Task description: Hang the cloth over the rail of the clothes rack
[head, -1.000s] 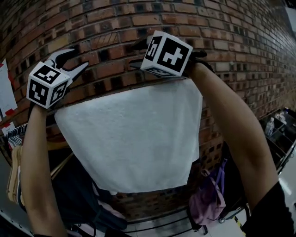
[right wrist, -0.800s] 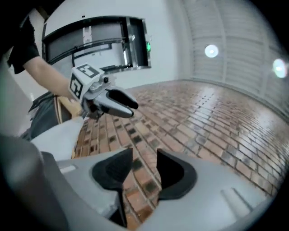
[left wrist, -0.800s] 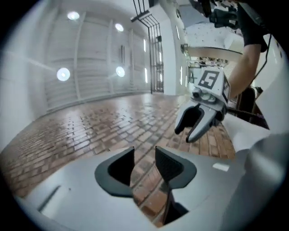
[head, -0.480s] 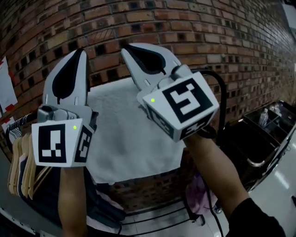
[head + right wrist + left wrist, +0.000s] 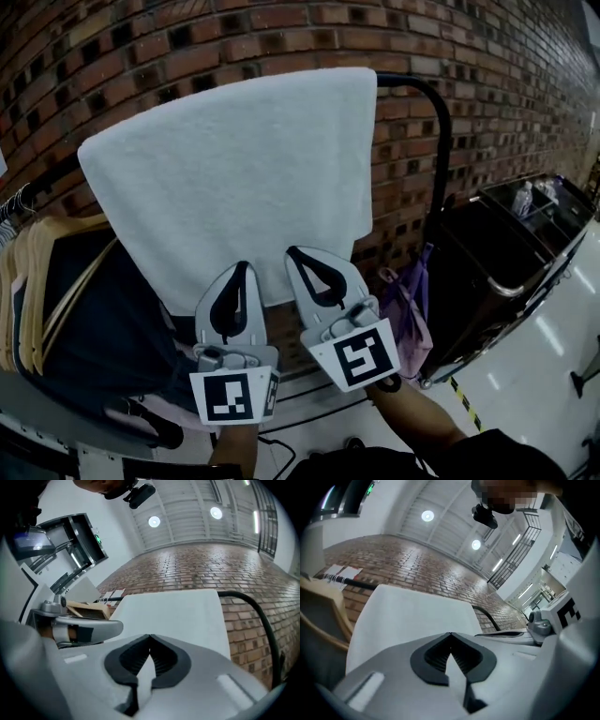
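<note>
The white cloth (image 5: 234, 178) hangs draped over the black rail (image 5: 424, 89) of the clothes rack, in front of a brick wall. Both grippers are low in the head view, in front of the cloth's lower edge and apart from it. My left gripper (image 5: 242, 266) is shut with nothing between its jaws, and my right gripper (image 5: 292, 251) beside it is also shut and empty. In the left gripper view the closed tips (image 5: 450, 633) point up at the cloth (image 5: 412, 616). The right gripper view shows its closed tips (image 5: 150, 635), the cloth (image 5: 178, 616) and the curved rail (image 5: 255, 609).
Wooden hangers (image 5: 33, 281) with dark clothes hang on the rack at the left. A purple bag (image 5: 410, 319) hangs below the rail's right end. A black cart (image 5: 506, 253) stands to the right on the pale floor.
Both grippers have come away from the top of the cloth and dropped low toward me. Their jaws went from open to shut. The cloth stays hanging on the rail.
</note>
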A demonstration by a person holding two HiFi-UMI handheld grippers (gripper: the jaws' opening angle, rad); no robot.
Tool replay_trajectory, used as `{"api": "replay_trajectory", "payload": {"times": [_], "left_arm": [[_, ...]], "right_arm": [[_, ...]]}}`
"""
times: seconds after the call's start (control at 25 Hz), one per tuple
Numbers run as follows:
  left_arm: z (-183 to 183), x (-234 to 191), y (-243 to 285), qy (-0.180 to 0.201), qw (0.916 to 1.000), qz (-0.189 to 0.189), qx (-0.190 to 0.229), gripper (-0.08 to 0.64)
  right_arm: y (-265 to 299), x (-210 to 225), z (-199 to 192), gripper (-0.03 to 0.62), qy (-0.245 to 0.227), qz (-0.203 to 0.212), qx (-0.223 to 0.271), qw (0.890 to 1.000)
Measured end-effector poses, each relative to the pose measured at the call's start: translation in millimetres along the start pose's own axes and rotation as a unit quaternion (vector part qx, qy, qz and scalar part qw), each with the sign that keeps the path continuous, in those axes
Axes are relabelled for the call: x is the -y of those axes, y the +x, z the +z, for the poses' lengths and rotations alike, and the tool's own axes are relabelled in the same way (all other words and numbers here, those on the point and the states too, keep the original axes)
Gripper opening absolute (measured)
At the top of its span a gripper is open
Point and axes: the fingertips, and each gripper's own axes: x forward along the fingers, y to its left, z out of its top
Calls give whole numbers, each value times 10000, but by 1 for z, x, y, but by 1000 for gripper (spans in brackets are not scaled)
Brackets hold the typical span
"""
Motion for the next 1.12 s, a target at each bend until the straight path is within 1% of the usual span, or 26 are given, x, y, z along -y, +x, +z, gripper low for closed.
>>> {"api": "replay_trajectory", "payload": {"times": [0.12,0.24,0.32,0.44,0.6,0.84,1.12], "left_arm": [[-34,12,-23,-130,9993,99,-338,8],[-60,26,-37,-13,9974,42,-714,8],[-67,31,-41,63,9964,19,-846,8],[-70,33,-42,142,9957,17,-918,8],[-72,33,-40,63,9954,10,-958,8],[-76,36,-37,72,9951,-69,-983,8],[-80,38,-33,-19,9950,-116,-993,8]], "right_arm": [[-22,-9,-32,5,361,-24,-344,9988],[-38,-18,-54,5,540,-58,-600,9967],[-41,-21,-61,5,577,-82,-692,9959],[-40,-24,-63,5,519,-93,-708,9961],[-38,-28,-63,5,442,-38,-705,9965],[-38,-28,-68,5,466,-52,-746,9961],[-36,-26,-68,5,471,-57,-715,9963]]}}
